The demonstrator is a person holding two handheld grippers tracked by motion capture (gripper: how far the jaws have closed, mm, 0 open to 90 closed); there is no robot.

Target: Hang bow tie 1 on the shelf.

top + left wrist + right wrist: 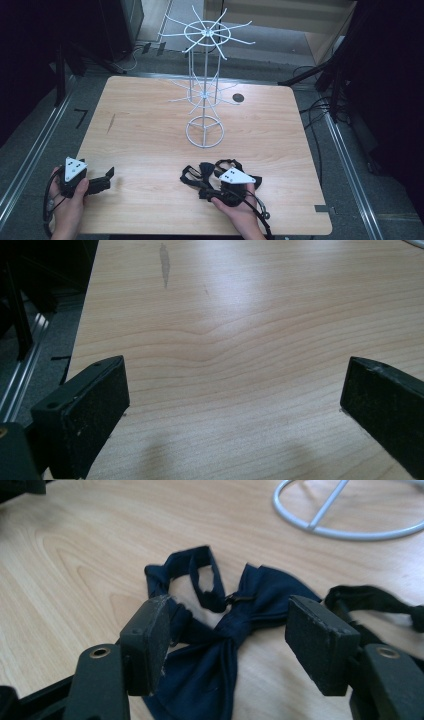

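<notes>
A dark navy bow tie (pixel 200 172) with its strap lies crumpled near the front of the wooden table (pixel 150 125). My right gripper (pixel 210 182) hovers low over it. In the right gripper view the bow tie (pixel 260 587) has its knot between the two jaws of my right gripper (pixel 230 630); the pads stand apart from the knot, open, and the left one overlaps a strap loop. My left gripper (pixel 105 180) rests at the table's front left corner. Its jaws are wide open over bare wood (pixel 240 315), with nothing between them (pixel 235 395).
A white wire rack (pixel 205 75) with two tiers of radiating hooks stands mid-table on a ring base (pixel 345 532), just beyond the bow tie. A dark round hole (pixel 238 97) sits to its right. Dark stands and cables surround the table.
</notes>
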